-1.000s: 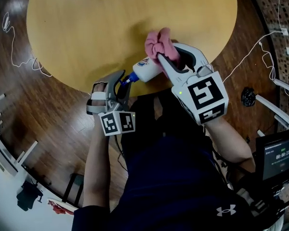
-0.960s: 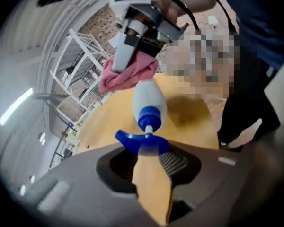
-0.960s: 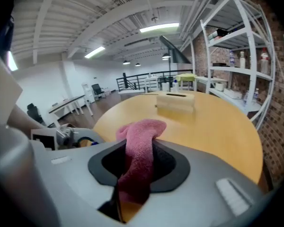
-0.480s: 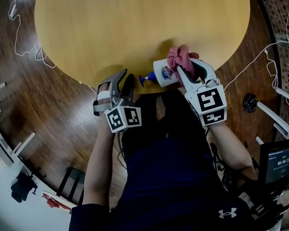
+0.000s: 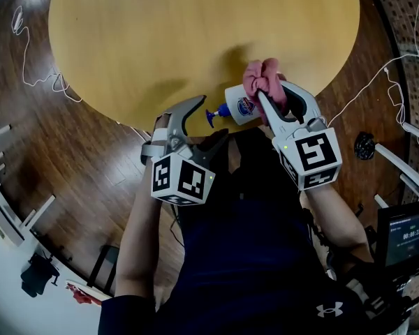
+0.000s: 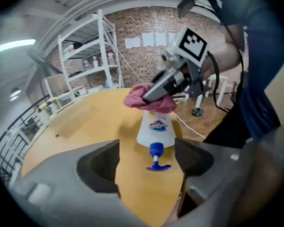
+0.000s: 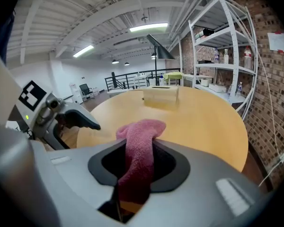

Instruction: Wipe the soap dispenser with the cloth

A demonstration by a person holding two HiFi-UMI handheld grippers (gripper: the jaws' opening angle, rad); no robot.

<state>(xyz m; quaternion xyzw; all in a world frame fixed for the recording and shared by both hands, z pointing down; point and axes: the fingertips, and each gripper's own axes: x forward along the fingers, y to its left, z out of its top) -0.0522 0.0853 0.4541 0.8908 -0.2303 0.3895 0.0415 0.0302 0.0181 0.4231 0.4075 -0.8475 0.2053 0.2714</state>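
The soap dispenser [image 5: 241,108] is a white bottle with a blue pump [image 5: 213,116]. It lies on its side by the near edge of the round wooden table [image 5: 160,40], pump toward my left gripper [image 5: 211,121]. That gripper's jaws have just been opening and stand wide. The pump [image 6: 157,157] sits in the gap by their tips, untouched. My right gripper [image 5: 269,93] is shut on the pink cloth [image 5: 262,77] and holds it against the bottle's base end [image 6: 155,126]. The cloth [image 7: 139,160] hangs between its jaws.
The table's edge runs just under the bottle, with the person's dark-clad body right behind it. White cables [image 5: 35,82] lie on the wood floor at left and right. A monitor [image 5: 405,236] stands at lower right. White shelving [image 6: 90,56] stands beyond the table.
My left gripper was shut on the pump a second ago; its jaws now stand wide open and free of it. The bottle and right gripper shifted right, nearer the table edge.
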